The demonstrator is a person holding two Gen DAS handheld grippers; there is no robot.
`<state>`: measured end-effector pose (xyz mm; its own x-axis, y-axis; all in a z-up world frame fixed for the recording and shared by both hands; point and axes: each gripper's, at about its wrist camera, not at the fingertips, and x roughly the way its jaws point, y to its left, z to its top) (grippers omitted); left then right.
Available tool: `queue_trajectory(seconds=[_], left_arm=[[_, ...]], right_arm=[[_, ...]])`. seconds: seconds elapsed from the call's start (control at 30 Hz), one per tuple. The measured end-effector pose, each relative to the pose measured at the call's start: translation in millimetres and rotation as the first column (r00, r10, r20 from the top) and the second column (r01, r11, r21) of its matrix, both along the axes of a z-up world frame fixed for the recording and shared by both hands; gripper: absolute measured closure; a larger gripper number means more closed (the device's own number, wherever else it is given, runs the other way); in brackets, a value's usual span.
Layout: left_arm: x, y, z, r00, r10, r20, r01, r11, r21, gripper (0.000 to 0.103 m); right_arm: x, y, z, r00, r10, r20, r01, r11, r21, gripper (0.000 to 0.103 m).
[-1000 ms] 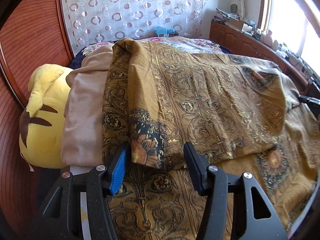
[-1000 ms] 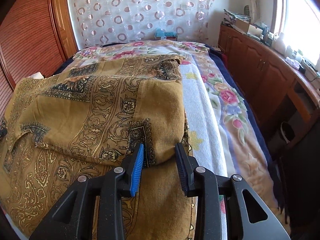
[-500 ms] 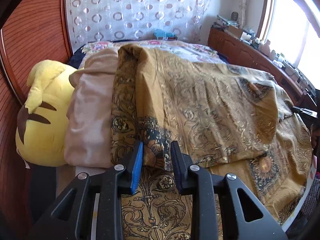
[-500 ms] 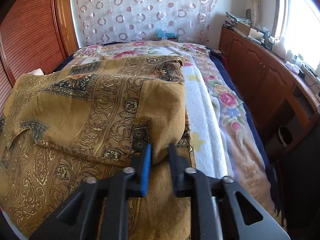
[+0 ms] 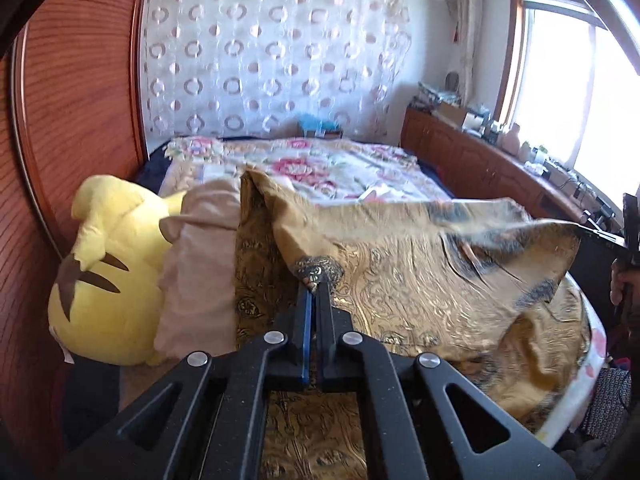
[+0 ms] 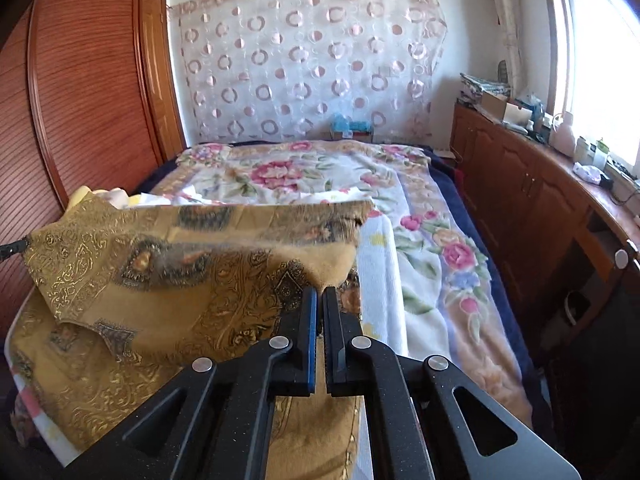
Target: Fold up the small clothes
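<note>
A mustard-gold patterned garment (image 5: 420, 280) (image 6: 168, 280) lies across the near end of the bed, its upper layer lifted and stretched between the two grippers. My left gripper (image 5: 316, 286) is shut on the dark-bordered corner of that layer. My right gripper (image 6: 320, 292) is shut on the other corner, next to the white towel. The raised edge is blurred with motion. The right gripper (image 5: 628, 236) shows at the far right of the left wrist view, and the left gripper's tip (image 6: 12, 249) pokes in at the left edge of the right wrist view.
A yellow plush toy (image 5: 108, 268) and a beige pillow (image 5: 200, 276) lie left of the garment. Beyond it spread a floral blanket (image 6: 288, 172) and a white towel (image 6: 378, 288). Wooden cabinets (image 6: 520, 192) with clutter run along the right under the window; a wooden wardrobe (image 6: 88, 92) stands left.
Both grippers closed on the folded layer's near corners and rose, lifting that layer off the garment beneath. More of the floral blanket shows behind.
</note>
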<state>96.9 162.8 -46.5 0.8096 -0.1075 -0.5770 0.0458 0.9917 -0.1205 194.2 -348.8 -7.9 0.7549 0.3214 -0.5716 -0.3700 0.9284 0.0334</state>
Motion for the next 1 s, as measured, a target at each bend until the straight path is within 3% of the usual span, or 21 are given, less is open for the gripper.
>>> queue_trajectory(seconds=[0.33, 1.0], left_arm=[[-55.6, -0.5, -7.8, 1.0, -0.009, 0.002, 0.009, 1.0, -0.009, 0.101], [-77.3, -5.5, -32.3, 0.998, 0.023, -0.05, -0.022, 1.0, 0.01, 0.101]], right_arm=[[-69.1, -31.2, -6.9, 0.999, 0.051, -0.008, -0.05, 0.998, 0.04, 0.1], [-83.0, -29.0, 0.4, 0.998, 0.056, 0.028, -0.056, 0.998, 0.003, 0.1]])
